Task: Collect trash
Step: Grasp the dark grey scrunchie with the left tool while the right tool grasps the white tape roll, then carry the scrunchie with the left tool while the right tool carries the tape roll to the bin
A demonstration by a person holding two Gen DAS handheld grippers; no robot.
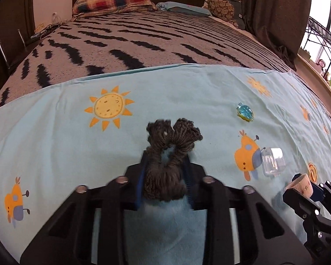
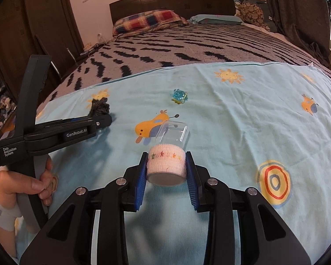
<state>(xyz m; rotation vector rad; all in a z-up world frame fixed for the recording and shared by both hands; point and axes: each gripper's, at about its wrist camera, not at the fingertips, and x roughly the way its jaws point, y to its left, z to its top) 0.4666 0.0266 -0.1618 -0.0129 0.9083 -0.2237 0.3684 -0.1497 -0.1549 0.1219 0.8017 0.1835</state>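
Observation:
A bundle of dark grey yarn (image 1: pixel 172 143) lies on the light blue printed sheet (image 1: pixel 66 145), and my left gripper (image 1: pixel 165 158) is shut on its near half. The right wrist view shows that gripper (image 2: pixel 103 119) from the side, with the yarn (image 2: pixel 100 108) sticking out past its tips. My right gripper (image 2: pixel 166 154) is shut on a white bandage roll (image 2: pixel 166 167) with a coloured star print, held on its side. A clear plastic box (image 2: pixel 173 133) lies just beyond the roll. Farther out lies a small shiny blue and yellow wrapper (image 2: pixel 179 95).
Beyond the sheet's far edge the bed has a grey blanket with black dashes (image 1: pixel 143 39). Pillows (image 1: pixel 112 1) rest against a dark headboard. A dark wardrobe (image 2: pixel 39 22) stands on the left and a brown curtain (image 1: pixel 273 11) on the right. A person's hand (image 2: pixel 15 183) holds the left gripper's handle.

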